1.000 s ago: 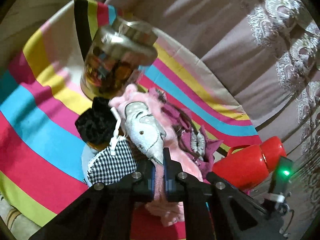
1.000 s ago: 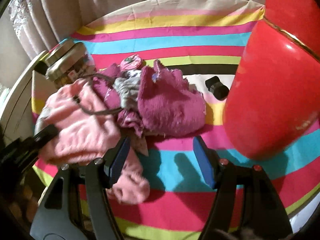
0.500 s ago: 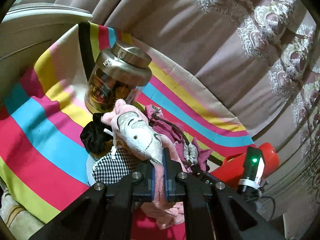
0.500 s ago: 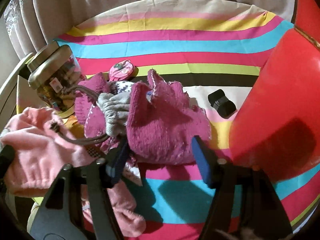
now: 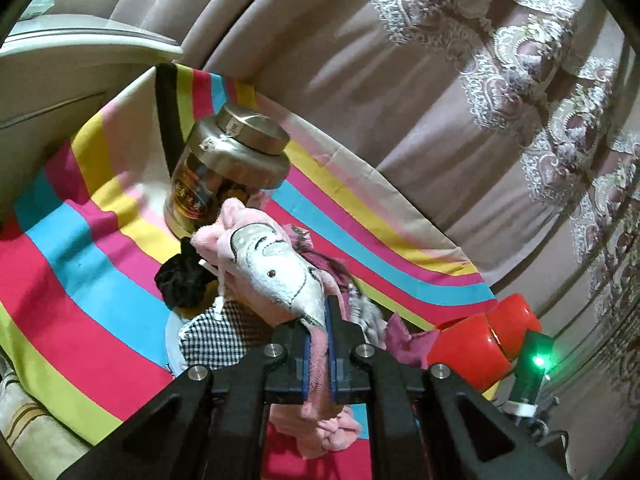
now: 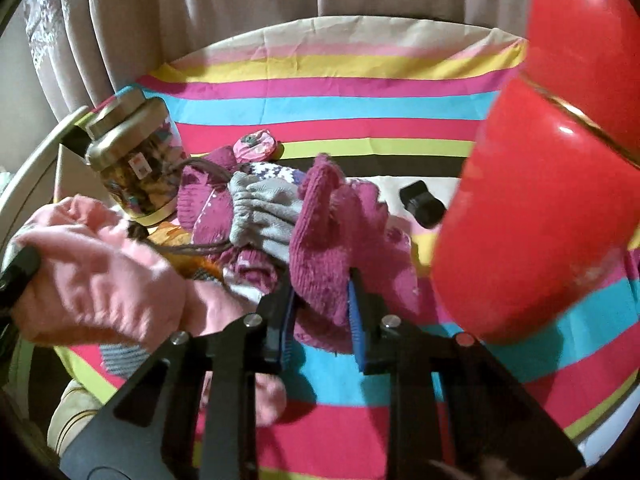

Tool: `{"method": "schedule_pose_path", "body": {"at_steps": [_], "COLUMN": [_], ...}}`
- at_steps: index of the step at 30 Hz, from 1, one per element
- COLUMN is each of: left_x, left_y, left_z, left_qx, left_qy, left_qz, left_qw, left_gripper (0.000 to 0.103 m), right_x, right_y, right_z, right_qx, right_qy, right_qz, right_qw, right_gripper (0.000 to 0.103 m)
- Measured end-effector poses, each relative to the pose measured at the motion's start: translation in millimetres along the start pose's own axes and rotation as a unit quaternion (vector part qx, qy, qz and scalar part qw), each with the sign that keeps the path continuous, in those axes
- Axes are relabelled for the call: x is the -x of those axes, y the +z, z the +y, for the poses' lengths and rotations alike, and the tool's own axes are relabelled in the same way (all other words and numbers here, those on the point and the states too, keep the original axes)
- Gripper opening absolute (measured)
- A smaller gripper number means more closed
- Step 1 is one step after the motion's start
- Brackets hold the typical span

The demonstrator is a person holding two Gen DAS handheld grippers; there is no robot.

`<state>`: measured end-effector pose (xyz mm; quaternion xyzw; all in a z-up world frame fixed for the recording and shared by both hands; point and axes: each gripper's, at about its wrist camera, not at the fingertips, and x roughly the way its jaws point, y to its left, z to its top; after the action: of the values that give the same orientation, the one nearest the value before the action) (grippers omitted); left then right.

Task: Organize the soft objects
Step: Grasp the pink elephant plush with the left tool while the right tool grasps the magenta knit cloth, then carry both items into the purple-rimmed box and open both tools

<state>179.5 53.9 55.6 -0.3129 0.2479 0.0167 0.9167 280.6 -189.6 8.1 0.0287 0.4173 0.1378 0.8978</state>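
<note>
- Left wrist view: left claw pinches the pink hat between pressed-together fingers, the hat lifted above the striped cloth, in front of the jar.
- Right wrist view: right claw is closed on the magenta glove, which sits between its fingers, beside the red jug.

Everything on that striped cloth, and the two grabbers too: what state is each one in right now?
Left gripper: jaws shut on the fluffy pink fabric item.
Fluffy pink fabric item: pinched, partly lifted.
Right gripper: jaws closing around the magenta knitted glove, cloth between them.
Magenta knitted glove: bunched up.
Grey knitted glove: lying in the pile.
Metal-lidded glass jar: upright, lid on.
Red plastic container: state unclear.
</note>
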Motion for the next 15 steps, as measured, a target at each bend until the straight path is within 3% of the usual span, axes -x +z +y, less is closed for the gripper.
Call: {"method": "schedule_pose_path", "body": {"at_steps": [8,15], "left_x": [10.5,12.5], "left_y": [-2.6,-12.8], "left_z": [-15.8,-40.4], "left_qx": [-0.019,-0.025], "left_qy": [-0.029,-0.090], "left_qz": [-0.006,0.029], "left_qw": [0.9994,0.9952], "left_gripper": [0.007,0.007], "right_x": [39.8,66.3], "right_y": [-20.9,-33.5], "right_z": [-0.6,-9.4], "right_qx": [0.008,0.000], "right_qy": [-0.004,-0.013], "right_qz": [-0.010,-0.017], "right_qw": [1.000,1.000], "right_gripper": [0.025,0.025]}}
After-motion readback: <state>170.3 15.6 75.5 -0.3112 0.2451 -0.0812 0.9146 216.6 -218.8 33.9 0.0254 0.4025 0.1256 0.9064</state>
